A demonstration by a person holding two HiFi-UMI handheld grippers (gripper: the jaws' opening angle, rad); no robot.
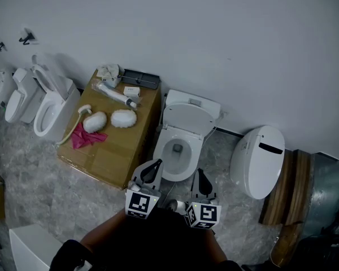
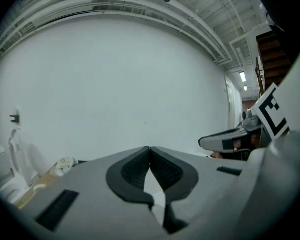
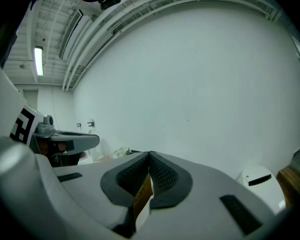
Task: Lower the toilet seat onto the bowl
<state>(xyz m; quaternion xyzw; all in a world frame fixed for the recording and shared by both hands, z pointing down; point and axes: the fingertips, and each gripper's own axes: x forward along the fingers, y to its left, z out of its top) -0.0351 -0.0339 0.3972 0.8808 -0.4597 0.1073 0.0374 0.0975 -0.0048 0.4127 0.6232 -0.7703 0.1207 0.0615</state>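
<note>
The white toilet stands in the middle of the head view, its seat and lid [image 1: 187, 119] raised against the tank [image 1: 193, 101] and the bowl [image 1: 170, 171] uncovered. My left gripper [image 1: 156, 164] hovers over the bowl's near left rim, jaws shut and empty. My right gripper [image 1: 200, 174] hangs by the near right rim, also shut. Both sit apart from the seat. In the left gripper view the shut jaws [image 2: 150, 151] face the bare wall; the right gripper view shows its own shut jaws [image 3: 150, 156] the same way.
A cardboard box [image 1: 116, 151] left of the toilet carries a pink cloth [image 1: 86, 137], two white pads and a tube. More toilets [image 1: 51, 109] line the far left wall. Another white toilet unit [image 1: 259, 160] and wooden pieces [image 1: 288, 191] stand right.
</note>
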